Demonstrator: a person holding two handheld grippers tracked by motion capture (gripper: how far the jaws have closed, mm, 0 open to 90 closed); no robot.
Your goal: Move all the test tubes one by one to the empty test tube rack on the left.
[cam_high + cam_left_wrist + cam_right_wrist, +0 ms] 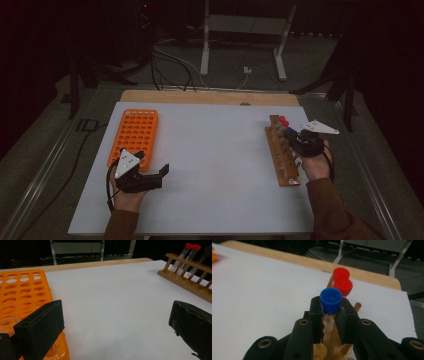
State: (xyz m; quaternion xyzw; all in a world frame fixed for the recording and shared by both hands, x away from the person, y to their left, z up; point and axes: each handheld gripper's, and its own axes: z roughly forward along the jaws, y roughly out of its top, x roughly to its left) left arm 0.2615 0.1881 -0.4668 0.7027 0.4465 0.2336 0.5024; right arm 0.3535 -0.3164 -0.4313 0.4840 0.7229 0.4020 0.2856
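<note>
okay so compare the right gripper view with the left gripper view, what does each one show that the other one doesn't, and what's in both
Right gripper view alone: the right gripper with its jaws shut on the blue-capped tube, just under the cap. Left gripper view alone: the left gripper with its jaws wide apart and nothing between them, and the holes of the orange rack. Both: the wooden rack, its two red-capped tubes and the white table top.

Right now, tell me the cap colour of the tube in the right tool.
Blue cap; clearest in the right gripper view.
</note>
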